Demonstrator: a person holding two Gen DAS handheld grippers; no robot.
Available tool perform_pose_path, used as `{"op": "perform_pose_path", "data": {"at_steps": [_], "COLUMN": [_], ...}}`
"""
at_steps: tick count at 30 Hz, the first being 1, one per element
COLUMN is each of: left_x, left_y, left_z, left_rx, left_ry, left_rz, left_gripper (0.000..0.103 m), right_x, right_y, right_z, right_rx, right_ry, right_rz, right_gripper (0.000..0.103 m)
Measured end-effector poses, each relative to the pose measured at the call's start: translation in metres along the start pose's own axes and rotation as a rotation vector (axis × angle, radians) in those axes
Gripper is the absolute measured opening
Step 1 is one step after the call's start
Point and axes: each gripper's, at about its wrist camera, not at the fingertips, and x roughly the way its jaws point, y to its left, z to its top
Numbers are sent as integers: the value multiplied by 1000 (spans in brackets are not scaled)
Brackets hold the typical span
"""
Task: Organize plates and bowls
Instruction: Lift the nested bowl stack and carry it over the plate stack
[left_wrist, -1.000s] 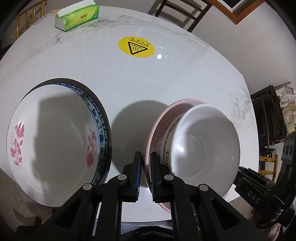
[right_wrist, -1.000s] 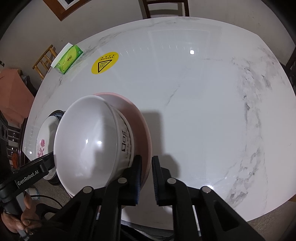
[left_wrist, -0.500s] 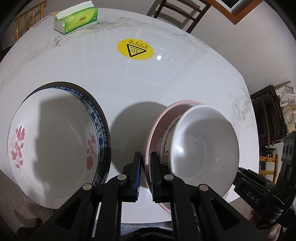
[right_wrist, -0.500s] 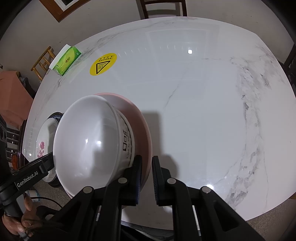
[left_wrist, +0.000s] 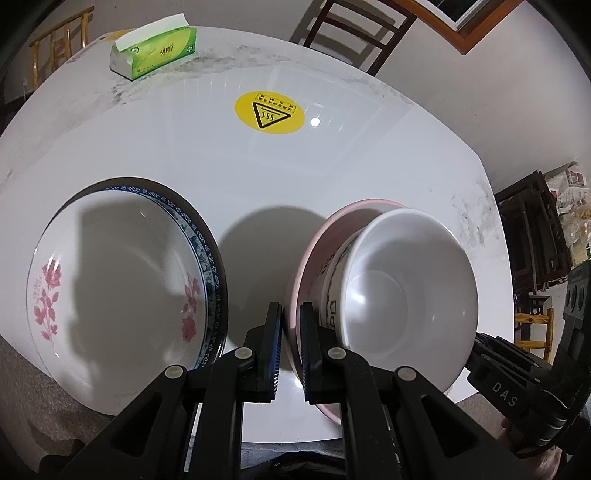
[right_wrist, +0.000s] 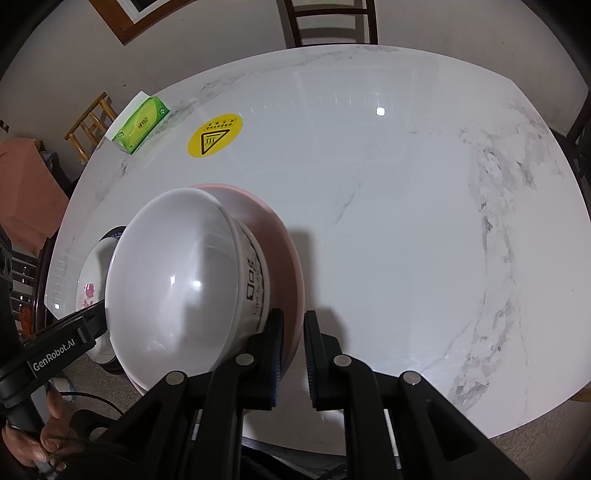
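- Two grippers are gripping one pink plate from opposite sides: the left gripper is pinching the near left rim of the pink plate, its jaws narrow with the rim between them.
- On the other side, the right gripper is clamping the same pink plate at its near right rim, jaws likewise narrow on it.
- Sitting in the plate is a white bowl, glossy and plain inside, with black characters printed on its outer wall; the pair is appearing above the near part of the bench, though whether it is resting on it I cannot tell.
- Just left of it, apart from it, a stack of plates is lying at the near left edge: a white plate with pink flowers is resting on a blue-patterned plate, whose rim alone is showing.
- Only the left wrist view is showing that stack whole; in the right wrist view the white bowl is hiding most of the flowered plate.
- Only the right wrist view is showing the wide grey-veined right half of the bench.
- Farther back, a yellow warning sticker is lying flat on the bench.
- At the far left edge, a green tissue pack is lying.
- Beyond the far edge, a dark wooden chair is standing by the wall.
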Motion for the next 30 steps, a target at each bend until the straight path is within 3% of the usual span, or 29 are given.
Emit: {"op": "perform_pose_path", "data": {"at_steps": [15, 30], "left_x": [-27, -65], "left_y": [19, 62], "left_z": [3, 8], "left_rx": [-25, -88], "left_ry": [-39, -87], "left_rz": [21, 53], "left_gripper": [5, 5], "right_x": [-9, -14], "right_y": [34, 92], "right_z": [13, 25], "right_rx": [-64, -165], "right_ry": [-13, -13], "right_rz": [9, 43], "right_gripper": [11, 11]}}
